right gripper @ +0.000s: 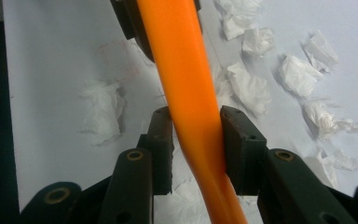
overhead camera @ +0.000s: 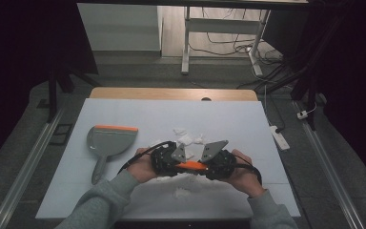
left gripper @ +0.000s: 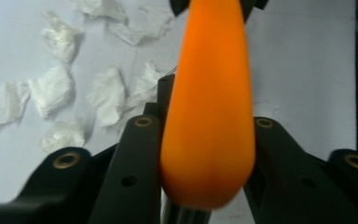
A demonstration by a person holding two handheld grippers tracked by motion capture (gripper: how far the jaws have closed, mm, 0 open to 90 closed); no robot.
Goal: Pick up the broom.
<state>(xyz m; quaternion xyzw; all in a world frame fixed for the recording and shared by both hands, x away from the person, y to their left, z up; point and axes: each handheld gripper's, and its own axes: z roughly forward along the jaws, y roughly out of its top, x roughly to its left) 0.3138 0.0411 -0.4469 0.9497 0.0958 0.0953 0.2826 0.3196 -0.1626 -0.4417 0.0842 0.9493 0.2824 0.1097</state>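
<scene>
The orange handle (overhead camera: 191,165) lies level between the two grippers, above the near middle of the white table (overhead camera: 248,124). Its long axis runs left to right. The left gripper (overhead camera: 171,161) holds the left end and the right gripper (overhead camera: 208,167) holds the right end; neither hand is nearer.

In the left gripper view, the jaws are closed on the thick rounded end of the handle (left gripper: 209,135). In the right gripper view, the jaws grip a narrower stretch (right gripper: 191,121), pads pressing both sides.

The handle is smooth, glossy orange plastic, bulbous at one end and tapering along its length. Its working end is hidden.

Crumpled paper scraps (overhead camera: 186,138) lie just beyond the grippers. A grey dustpan (overhead camera: 108,140) with an orange lip rests to the left, well apart.
</scene>
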